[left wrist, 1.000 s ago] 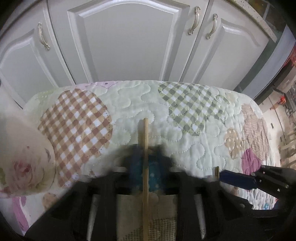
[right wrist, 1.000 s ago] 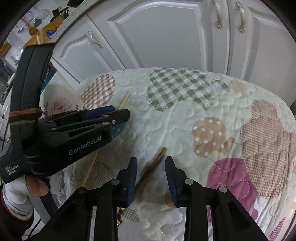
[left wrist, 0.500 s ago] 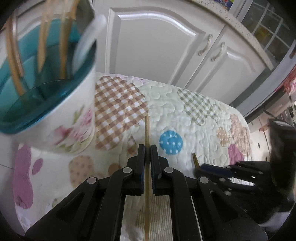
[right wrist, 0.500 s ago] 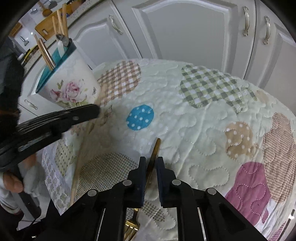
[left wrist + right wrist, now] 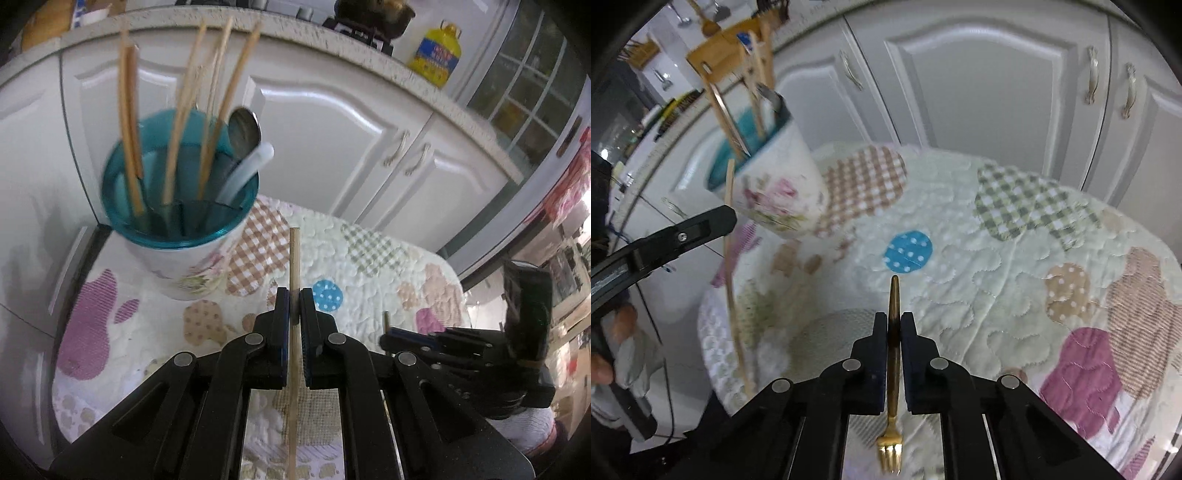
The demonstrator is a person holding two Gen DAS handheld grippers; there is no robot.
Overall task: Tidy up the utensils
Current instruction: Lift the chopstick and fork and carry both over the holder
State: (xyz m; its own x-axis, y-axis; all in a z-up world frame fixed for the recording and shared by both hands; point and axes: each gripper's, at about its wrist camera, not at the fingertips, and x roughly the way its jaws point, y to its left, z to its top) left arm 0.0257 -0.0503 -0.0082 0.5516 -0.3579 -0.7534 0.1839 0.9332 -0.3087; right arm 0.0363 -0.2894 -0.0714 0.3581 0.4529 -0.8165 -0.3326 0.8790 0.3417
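My left gripper (image 5: 294,295) is shut on a wooden chopstick (image 5: 294,254) and holds it upright above the quilted cloth (image 5: 369,258). A floral cup with a teal inside (image 5: 177,221) stands to its upper left, holding several chopsticks (image 5: 129,122), a metal spoon (image 5: 243,127) and a white utensil. My right gripper (image 5: 894,321) is shut on a gold fork (image 5: 894,387), tines toward the camera, above the cloth (image 5: 997,258). The cup (image 5: 775,184), the left gripper (image 5: 701,225) and its chopstick (image 5: 731,258) show at the left of the right wrist view.
White cabinet doors (image 5: 314,147) stand behind the table. A yellow oil bottle (image 5: 439,51) sits on the counter above. The right gripper (image 5: 443,339) shows low at the right of the left wrist view. The cloth's left edge drops off near the cup.
Both grippers have lifted their utensils off the cloth. The left one has risen with the chopstick, so the cup's rim now shows farther and lower. The right gripper has shut on the fork.
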